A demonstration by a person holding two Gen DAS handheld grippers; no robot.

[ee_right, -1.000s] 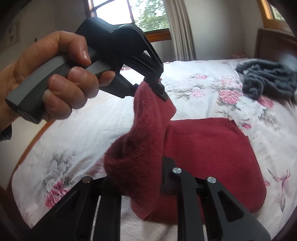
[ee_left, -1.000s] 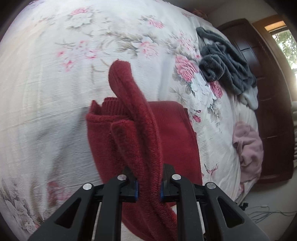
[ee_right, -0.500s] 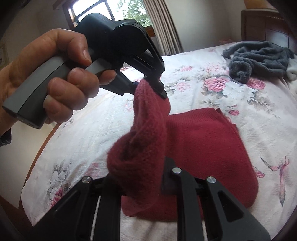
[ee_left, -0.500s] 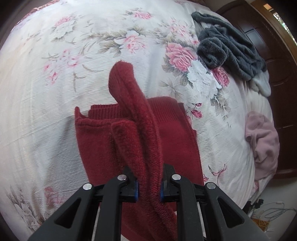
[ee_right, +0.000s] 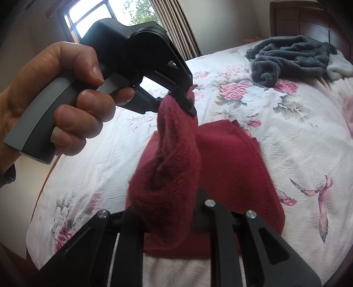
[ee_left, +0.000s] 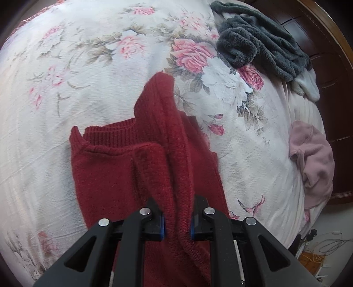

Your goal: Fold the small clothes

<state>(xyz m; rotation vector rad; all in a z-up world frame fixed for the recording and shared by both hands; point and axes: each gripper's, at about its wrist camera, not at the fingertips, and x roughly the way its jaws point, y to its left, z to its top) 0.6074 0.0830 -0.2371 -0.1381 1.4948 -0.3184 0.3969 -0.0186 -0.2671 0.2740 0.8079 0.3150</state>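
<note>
Floral bedspread (ee_left: 92, 72); both tongs (ee_left: 176, 225) (ee_right: 169, 220) clamp red sweater (ee_left: 106, 176), fingertips buried.

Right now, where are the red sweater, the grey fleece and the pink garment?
red sweater (ee_left: 103, 176), left wrist view, flat body.
grey fleece (ee_right: 293, 55), right wrist view, middle of the heap.
pink garment (ee_left: 313, 161), left wrist view, crumpled middle.

A home bedroom: floral bedspread (ee_left: 110, 66), wooden headboard (ee_right: 304, 19), curtained window (ee_right: 132, 13).

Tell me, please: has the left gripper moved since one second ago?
Yes. In the right wrist view the left gripper, shut on the red sweater, now sits farther from the grey garment. That camera moved too, so the direction is uncertain.
</note>
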